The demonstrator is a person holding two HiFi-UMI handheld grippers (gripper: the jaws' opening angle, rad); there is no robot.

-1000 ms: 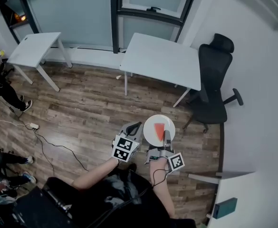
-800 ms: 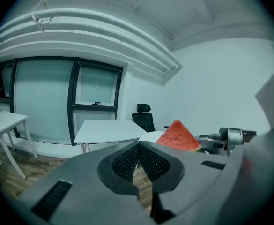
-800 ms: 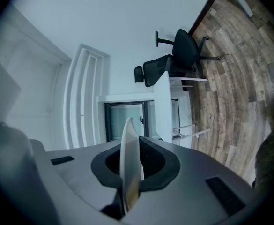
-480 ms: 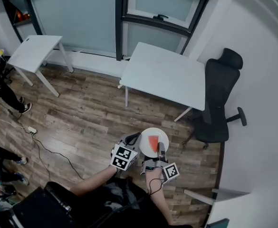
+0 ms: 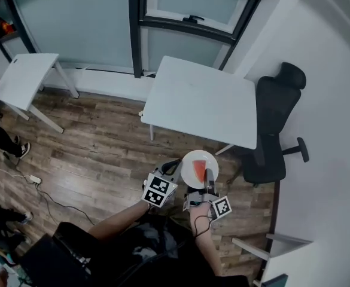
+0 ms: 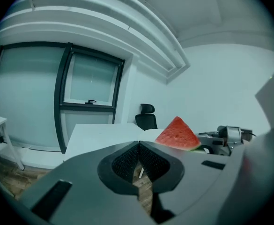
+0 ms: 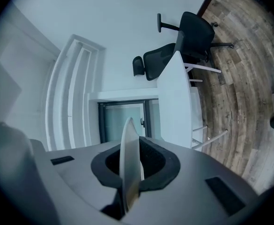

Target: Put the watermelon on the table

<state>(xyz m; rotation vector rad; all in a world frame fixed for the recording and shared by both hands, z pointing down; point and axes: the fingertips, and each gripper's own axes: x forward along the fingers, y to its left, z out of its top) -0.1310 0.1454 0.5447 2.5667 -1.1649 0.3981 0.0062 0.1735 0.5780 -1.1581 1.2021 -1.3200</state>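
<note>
Your left gripper [image 5: 172,164] is clamped shut on nothing, riding just left of the plate [image 5: 189,158]. Your right gripper [image 5: 209,176] pinches the plate's rim, with the watermelon slice [image 5: 198,171] on it just past the jaws. The table [image 5: 198,100] ahead has come way closer, so set-down's probably next.
</note>
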